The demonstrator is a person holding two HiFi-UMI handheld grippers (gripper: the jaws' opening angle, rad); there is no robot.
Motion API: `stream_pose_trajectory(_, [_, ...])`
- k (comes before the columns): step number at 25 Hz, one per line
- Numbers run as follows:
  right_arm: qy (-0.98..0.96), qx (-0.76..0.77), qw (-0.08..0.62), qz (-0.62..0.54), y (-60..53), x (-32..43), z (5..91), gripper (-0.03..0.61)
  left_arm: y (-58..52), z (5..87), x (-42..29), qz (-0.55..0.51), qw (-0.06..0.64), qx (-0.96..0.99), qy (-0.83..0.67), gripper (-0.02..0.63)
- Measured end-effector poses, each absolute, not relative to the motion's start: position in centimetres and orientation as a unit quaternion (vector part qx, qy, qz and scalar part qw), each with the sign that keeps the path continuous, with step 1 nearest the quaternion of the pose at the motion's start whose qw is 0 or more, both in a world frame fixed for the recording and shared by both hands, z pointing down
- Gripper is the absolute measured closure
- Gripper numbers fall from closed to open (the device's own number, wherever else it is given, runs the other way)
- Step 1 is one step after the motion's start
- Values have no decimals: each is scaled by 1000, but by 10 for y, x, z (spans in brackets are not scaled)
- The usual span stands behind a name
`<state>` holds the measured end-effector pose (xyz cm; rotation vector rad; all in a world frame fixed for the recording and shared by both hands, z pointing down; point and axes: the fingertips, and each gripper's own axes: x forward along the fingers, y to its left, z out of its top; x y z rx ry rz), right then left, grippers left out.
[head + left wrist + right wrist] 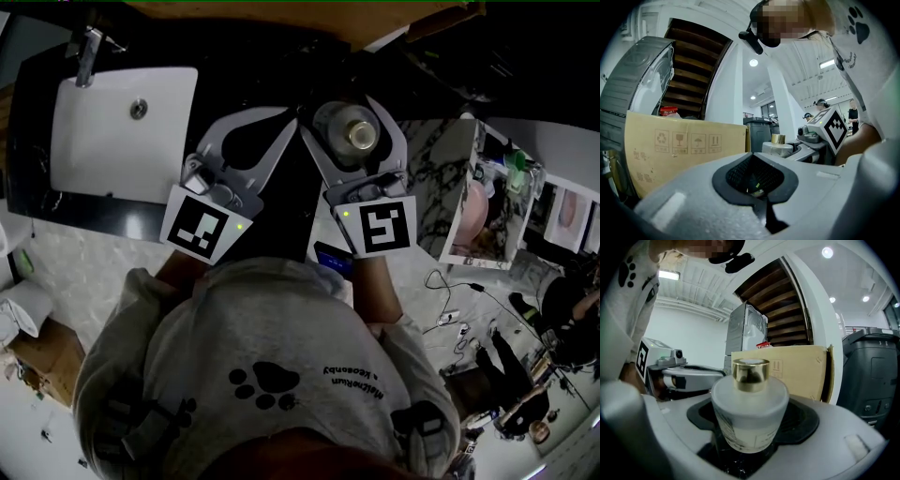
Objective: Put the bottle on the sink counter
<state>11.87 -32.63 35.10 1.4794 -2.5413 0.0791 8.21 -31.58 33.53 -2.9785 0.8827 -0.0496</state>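
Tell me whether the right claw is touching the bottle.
Touching. The right gripper view shows the bottle seated inside the right claw. The jaws press against its frosted sides with no gap visible on either side.

I have both grippers out ahead of my chest, side by side and close together, both pointing toward the far side and about level. My left gripper [292,119] has its jaws drawn in until the tips meet, with nothing between the pads. My right gripper [341,112] has its jaws spread wide and clamped on the bottle [750,413], which stands upright between the pads. Each marker cube sits at the near end of its gripper, the left cube [206,228] and the right cube [380,225], facing up. My left forearm [176,269] and right forearm [377,292] run back from them, elbows bent and tucked near my body.
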Motion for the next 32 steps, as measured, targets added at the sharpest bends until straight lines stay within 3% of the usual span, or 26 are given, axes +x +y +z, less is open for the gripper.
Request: stream_pose_trajectory(32, [-860,490,135,48,-412,122,433,241,-399,408,96,-22,-23,-953,302,611])
